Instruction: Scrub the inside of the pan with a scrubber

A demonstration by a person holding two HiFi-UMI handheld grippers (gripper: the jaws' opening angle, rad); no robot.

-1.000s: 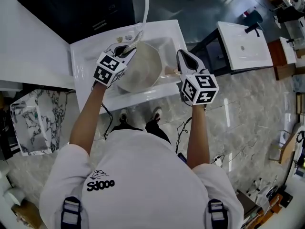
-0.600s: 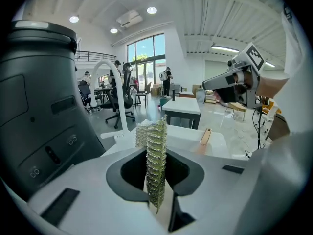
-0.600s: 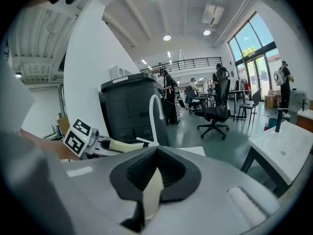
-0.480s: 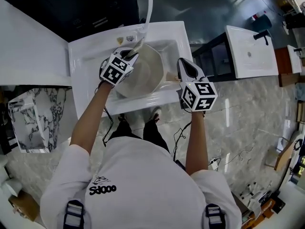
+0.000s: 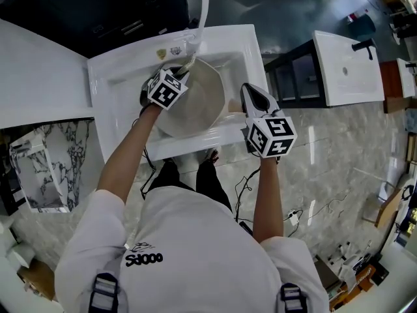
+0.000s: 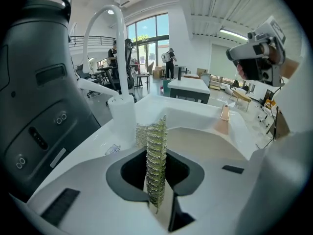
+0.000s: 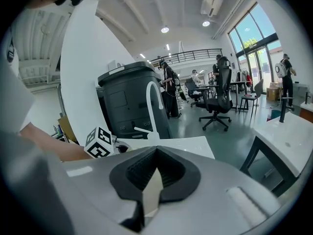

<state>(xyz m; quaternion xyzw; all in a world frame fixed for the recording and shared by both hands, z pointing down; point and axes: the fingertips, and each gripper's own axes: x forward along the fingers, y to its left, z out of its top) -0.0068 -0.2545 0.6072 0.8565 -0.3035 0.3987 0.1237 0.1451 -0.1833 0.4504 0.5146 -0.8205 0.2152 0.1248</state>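
Your left gripper [image 6: 156, 153] has its fingers clamped on the scrubber [image 6: 156, 173], a wad of yellow-green metallic mesh that stands up between them and pokes out past the tips. Only the left gripper view shows this. From your head the scrubber is hidden under that gripper's marker cube [image 5: 164, 90].

The head view gives the layout instead. The pan [image 5: 202, 103], pale and round, sits in the basin of the white sink [image 5: 117, 77]. Your left gripper is over the pan's left rim, close under the white faucet [image 5: 199, 18]. No view shows whether the mesh touches the pan's inner surface.

Your right gripper [image 7: 156, 151] is at the pan's right side, with its fingers closed on the pan handle [image 5: 233, 104] (a flat, light wooden strip). The right gripper view shows that strip pinched between the dark pads, but none of the pan's bowl. It looks across the sink top towards the faucet, a dark grey unit [image 7: 129, 106] and an office chair [image 7: 220, 102] further back.

The left gripper view adds the opposite angle: the pan's pale inside lies just beyond the scrubber, and the handle runs off the far rim. The head view alone shows a white bench [image 5: 39, 77] adjoining the sink on your left and the marble-patterned floor [image 5: 339, 175] under your feet.
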